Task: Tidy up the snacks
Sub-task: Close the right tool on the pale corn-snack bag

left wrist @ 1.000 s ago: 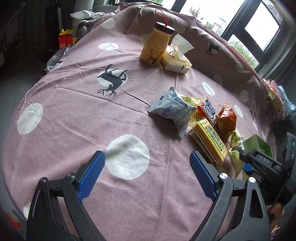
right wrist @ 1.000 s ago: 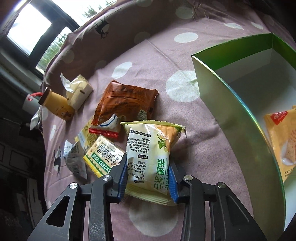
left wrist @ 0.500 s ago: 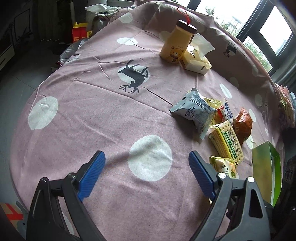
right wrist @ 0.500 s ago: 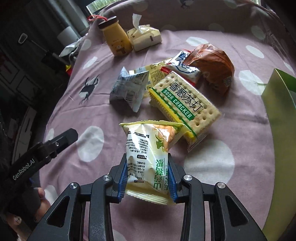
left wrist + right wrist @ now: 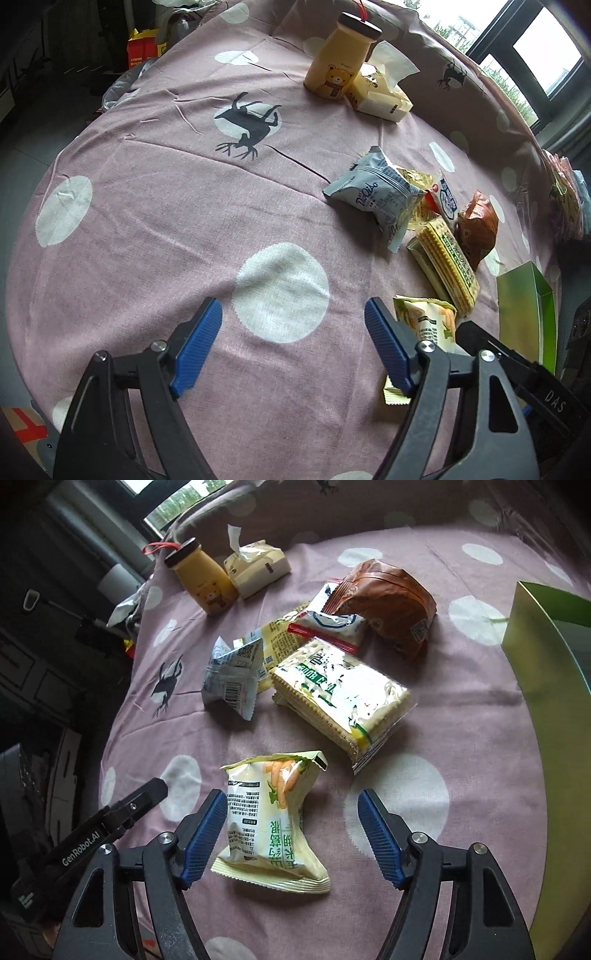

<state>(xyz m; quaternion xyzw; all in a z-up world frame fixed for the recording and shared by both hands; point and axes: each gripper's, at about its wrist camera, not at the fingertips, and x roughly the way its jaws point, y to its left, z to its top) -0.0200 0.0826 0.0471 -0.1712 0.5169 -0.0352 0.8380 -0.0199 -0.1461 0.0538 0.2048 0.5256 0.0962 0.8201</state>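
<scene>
Snacks lie in a loose cluster on the pink spotted tablecloth (image 5: 147, 229). A pale yellow snack packet (image 5: 271, 819) lies flat on the cloth between the blue pads of the right gripper (image 5: 291, 834). That gripper's jaws have just been opening; the left pad sits just beside the packet's edge and the right pad stands clear of it, so the packet is released, not clamped.

Beyond the packet lies a clear-wrapped soda cracker pack (image 5: 340, 694), with a grey-blue pouch (image 5: 232, 679) to its left, a small white-and-red sachet (image 5: 332, 624) behind it and a brown packet (image 5: 388, 605) further back. A yellow printed wrapper (image 5: 280, 638) is partly hidden under these.

A green box (image 5: 546, 657) stands at the right edge, apart from the cluster; its interior is not visible.

The left gripper (image 5: 293, 339) hovers over bare cloth with nothing between its pads. Its jaws have just been closing somewhat, yet stand wide apart. Its right finger lies just beside the yellow packet in the left wrist view.

At the far side stand a yellow bear-printed bottle (image 5: 340, 62) and a tissue pack (image 5: 380, 96), touching each other.
</scene>
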